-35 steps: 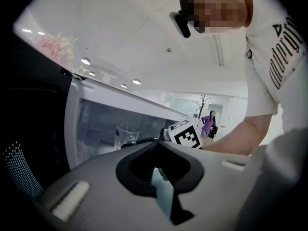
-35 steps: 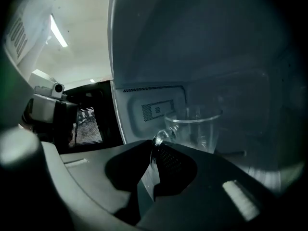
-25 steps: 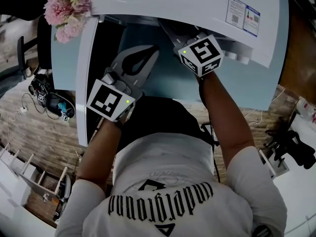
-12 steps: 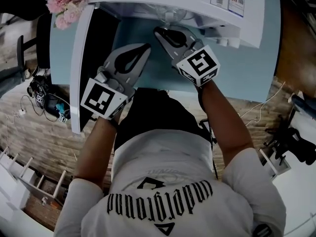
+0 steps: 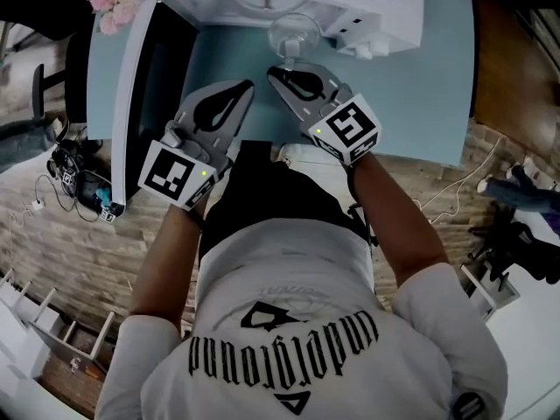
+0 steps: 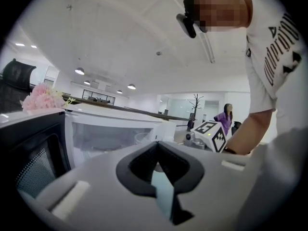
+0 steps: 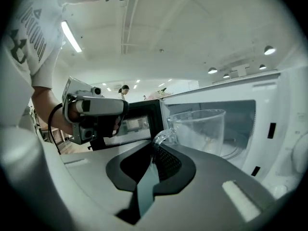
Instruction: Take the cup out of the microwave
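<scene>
Cup [image 7: 204, 129]: clear glass, thin-walled, one loop handle [image 7: 162, 137], empty as far as can be seen. It is held upright just in front of the open mouth of the microwave [image 7: 276, 95], above the table [image 5: 420, 94] at the microwave's front.

The right tool [image 7: 153, 153] is clamped on the handle, its jaws brought almost together around the thin glass loop. The cup body stands beyond the jaw tips, on the microwave side. The left tool [image 6: 156, 148] is closed with nothing between its jaws. It is held beside the right tool, on the side of the microwave's open door [image 5: 162, 77].

Handling, as judged:
- The cup is taken to be rigid, brittle, light while empty, and smooth enough to slip or swivel in a pinch.
- The handle is judged the only part narrow enough for the jaws; the wall is considered too wide and too slick.
- Because the weight is set off from the grip, tilting about the handle is to be expected.
- A level carry and a gentle set-down, clear of the microwave's sill and door, are advised.
</scene>
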A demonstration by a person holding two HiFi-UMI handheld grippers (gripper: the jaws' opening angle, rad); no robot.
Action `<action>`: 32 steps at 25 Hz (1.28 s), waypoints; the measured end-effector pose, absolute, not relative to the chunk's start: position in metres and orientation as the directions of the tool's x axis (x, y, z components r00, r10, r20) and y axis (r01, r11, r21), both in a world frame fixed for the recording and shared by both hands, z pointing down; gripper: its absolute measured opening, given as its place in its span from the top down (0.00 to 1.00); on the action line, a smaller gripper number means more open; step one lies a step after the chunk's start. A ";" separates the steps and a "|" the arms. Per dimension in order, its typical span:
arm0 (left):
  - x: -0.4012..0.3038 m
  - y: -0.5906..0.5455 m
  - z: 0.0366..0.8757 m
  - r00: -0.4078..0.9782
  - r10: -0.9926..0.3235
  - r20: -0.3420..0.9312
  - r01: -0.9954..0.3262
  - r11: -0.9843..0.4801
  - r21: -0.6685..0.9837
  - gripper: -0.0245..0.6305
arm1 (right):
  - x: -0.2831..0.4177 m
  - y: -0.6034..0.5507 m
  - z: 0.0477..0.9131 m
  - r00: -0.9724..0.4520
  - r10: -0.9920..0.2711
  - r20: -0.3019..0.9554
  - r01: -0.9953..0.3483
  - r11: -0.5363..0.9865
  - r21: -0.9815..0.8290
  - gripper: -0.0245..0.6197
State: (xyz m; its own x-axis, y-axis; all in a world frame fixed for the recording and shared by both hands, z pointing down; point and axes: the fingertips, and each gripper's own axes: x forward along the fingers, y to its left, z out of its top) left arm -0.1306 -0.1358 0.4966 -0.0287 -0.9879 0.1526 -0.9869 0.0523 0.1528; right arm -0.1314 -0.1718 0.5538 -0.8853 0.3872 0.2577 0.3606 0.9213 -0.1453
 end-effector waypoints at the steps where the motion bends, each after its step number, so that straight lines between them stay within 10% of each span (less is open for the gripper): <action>1: -0.125 -0.135 0.494 -0.026 -0.988 0.150 -0.988 0.049 0.149 0.89 | -0.125 -0.171 0.549 -0.886 0.388 0.255 0.361 0.921 -0.144 0.95; 32: -0.018 -0.139 0.362 0.052 -0.995 0.091 -0.998 -0.049 0.031 0.89 | 0.030 -0.203 0.350 -0.946 0.305 0.110 0.298 0.952 -0.078 0.95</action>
State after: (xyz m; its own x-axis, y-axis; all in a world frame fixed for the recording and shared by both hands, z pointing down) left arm -0.0175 -0.1392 0.3622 0.0520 -0.9945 0.0907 -0.9983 -0.0493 0.0313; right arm 0.0295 -0.2027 0.3503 -0.9461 0.3048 0.1096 0.2975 0.9515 -0.0781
